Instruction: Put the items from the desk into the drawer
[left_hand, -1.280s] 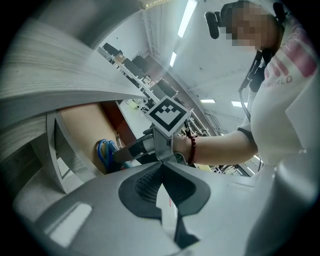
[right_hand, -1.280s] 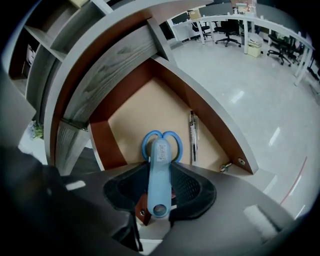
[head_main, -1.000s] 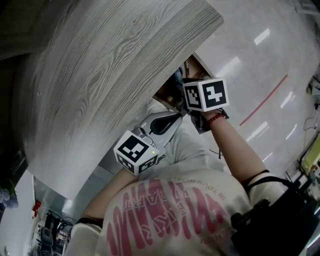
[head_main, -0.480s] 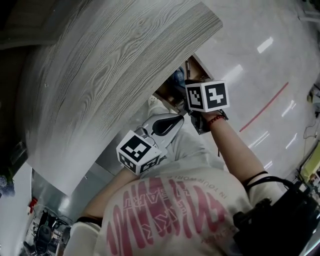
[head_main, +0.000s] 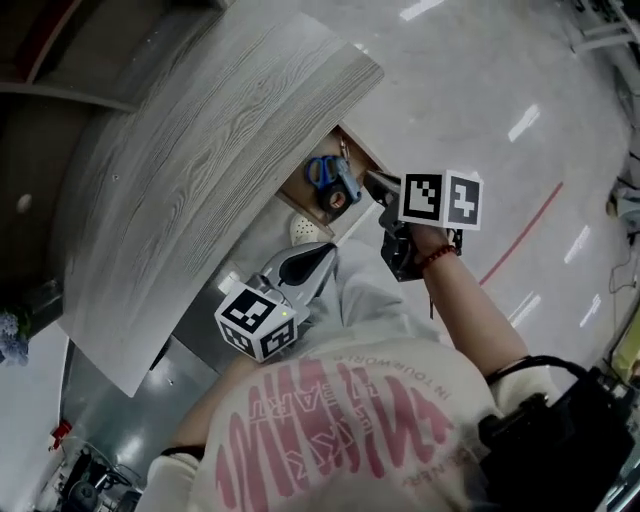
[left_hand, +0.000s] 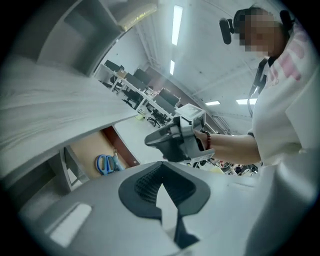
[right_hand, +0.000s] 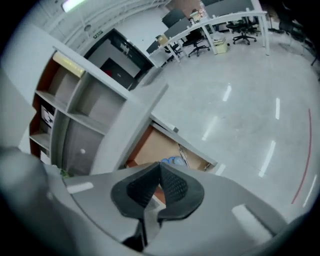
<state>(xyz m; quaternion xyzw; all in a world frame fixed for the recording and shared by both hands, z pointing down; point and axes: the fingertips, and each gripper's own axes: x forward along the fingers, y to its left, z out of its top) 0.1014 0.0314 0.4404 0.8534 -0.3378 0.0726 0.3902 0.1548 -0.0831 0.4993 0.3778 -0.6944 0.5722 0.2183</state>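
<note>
Glossy pale floor (head_main: 480, 80) surrounds a grey wood-grain counter (head_main: 200, 150). Beneath the counter's edge a drawer (head_main: 300, 192) stands open, with blue-handled scissors (head_main: 322, 172) lying on its brown bottom. The right tool (head_main: 372, 180) is held just over the drawer's open side; its jaws have just been closing and are now pressed together with nothing between them. The left tool (head_main: 322, 252) sits nearer the person's body, apart from the drawer, jaws likewise pressed together and empty.

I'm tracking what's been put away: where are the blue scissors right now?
In the head view, the blue scissors lie inside the open drawer, just under the desk edge, slightly above the picture's centre.
</note>
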